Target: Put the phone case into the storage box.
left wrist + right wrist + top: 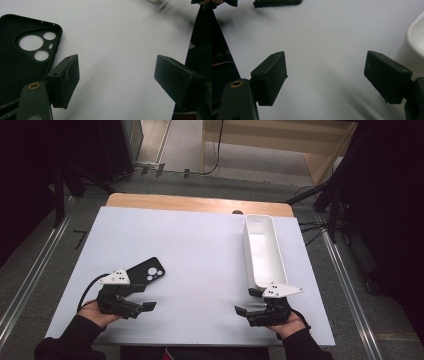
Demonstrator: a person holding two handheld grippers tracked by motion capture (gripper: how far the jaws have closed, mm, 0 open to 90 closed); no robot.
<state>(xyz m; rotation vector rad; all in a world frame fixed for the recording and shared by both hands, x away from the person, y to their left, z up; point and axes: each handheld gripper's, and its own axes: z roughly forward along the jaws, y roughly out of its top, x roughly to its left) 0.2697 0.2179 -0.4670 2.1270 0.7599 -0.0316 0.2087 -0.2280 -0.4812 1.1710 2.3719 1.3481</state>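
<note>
A black phone case [150, 270] lies on the white tabletop [200, 245] at the near left, inner side up, its camera cut-outs towards the far end. My left gripper [146, 296] rests just in front of it, open and empty, jaws pointing right. In the left gripper view the phone case [10, 70] lies beside the left jaw of my left gripper [116, 67]. At the near right my right gripper [246, 301] is open and empty too, jaws pointing left. The right gripper view has bare table between the jaws of my right gripper [325, 65].
A long white bin [262, 252], empty, stands at the right of the table, its near end close to my right gripper. The bin's wall [414, 47] is at the right of the right gripper view, the phone case [277, 3] far off. Floor and cables surround the table.
</note>
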